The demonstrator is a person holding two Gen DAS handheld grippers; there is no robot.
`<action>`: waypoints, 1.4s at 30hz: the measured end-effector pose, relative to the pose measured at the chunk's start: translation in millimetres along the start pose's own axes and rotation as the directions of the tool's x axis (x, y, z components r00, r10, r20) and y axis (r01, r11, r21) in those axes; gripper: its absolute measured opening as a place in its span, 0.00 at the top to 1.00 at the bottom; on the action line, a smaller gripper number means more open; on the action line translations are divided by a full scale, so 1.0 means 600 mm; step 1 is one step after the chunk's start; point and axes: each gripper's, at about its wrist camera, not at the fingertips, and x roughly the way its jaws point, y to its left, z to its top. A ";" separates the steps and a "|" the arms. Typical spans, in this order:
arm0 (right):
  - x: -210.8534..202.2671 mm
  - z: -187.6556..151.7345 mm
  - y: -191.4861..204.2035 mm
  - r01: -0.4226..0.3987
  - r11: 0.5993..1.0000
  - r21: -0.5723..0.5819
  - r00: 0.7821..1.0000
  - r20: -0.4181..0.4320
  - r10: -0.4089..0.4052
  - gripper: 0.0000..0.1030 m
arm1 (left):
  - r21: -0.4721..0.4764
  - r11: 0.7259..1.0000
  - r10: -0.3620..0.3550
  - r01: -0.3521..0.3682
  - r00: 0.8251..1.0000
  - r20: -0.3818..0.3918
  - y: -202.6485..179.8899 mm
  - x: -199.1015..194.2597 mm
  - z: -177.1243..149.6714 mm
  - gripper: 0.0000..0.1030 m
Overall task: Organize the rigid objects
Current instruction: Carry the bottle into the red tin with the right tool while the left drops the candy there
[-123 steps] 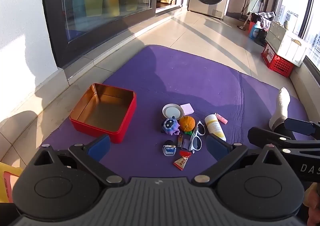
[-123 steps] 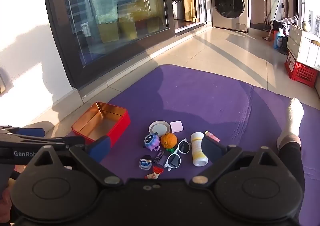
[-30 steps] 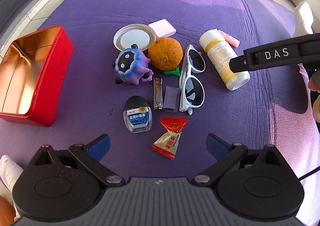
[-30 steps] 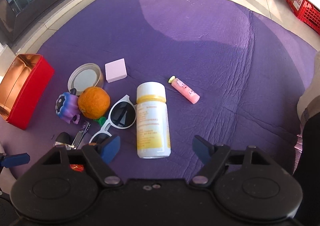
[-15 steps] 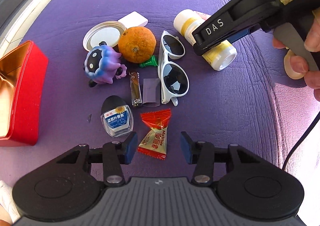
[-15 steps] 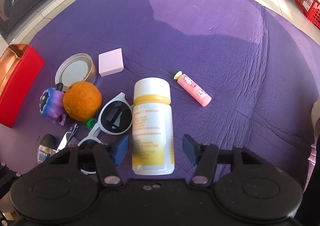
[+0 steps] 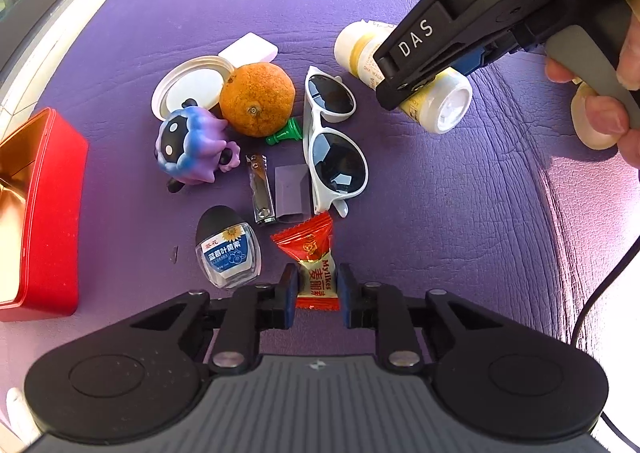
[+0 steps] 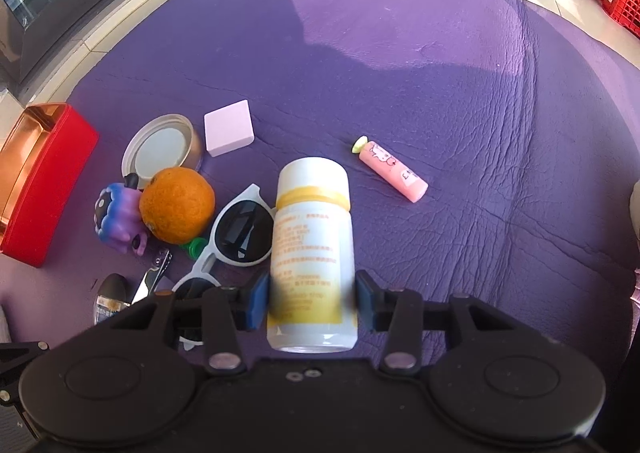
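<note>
A red and white wrapped candy (image 7: 316, 253) lies on the purple mat (image 7: 440, 233), its near end between the pads of my left gripper (image 7: 318, 287). The jaws are closing and the pads touch both sides of the wrapper. A white bottle with a yellow label (image 8: 312, 229) lies on its side, cap pointing away. My right gripper (image 8: 312, 293) straddles its lower half, jaws closing, pads against its sides. In the left wrist view the right gripper's black body covers part of the bottle (image 7: 440, 105). The open red tin (image 7: 60, 213) sits at the left edge.
Loose beside the candy: a small black-capped bottle (image 7: 228, 253), a nail clipper (image 7: 260, 189), white sunglasses (image 7: 334, 141), an orange (image 7: 256, 99), a purple toy (image 7: 192, 149), a white lid (image 7: 188, 87), a pale block (image 8: 228, 127). A pink tube (image 8: 392, 169) lies right of the bottle. A cable (image 7: 592, 301) hangs at right.
Both grippers came down to the pile. The left jaws narrowed from wide open onto the candy. The right jaws narrowed around the yellow-labelled bottle.
</note>
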 end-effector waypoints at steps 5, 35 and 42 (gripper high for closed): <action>-0.035 -0.009 0.013 -0.008 1.000 0.018 1.000 0.019 0.008 0.58 | -0.053 0.999 -0.007 0.007 1.000 0.008 0.016 -0.016 0.006 0.81; -0.224 0.059 0.279 -0.192 0.947 -0.257 0.952 0.187 0.243 0.58 | -0.258 0.960 0.144 -0.112 0.984 0.106 0.316 -0.215 0.079 0.81; -0.170 0.099 0.373 -0.209 0.913 -0.349 0.943 0.174 0.283 0.58 | -0.365 0.921 0.164 -0.133 0.985 0.057 0.421 -0.160 0.064 0.81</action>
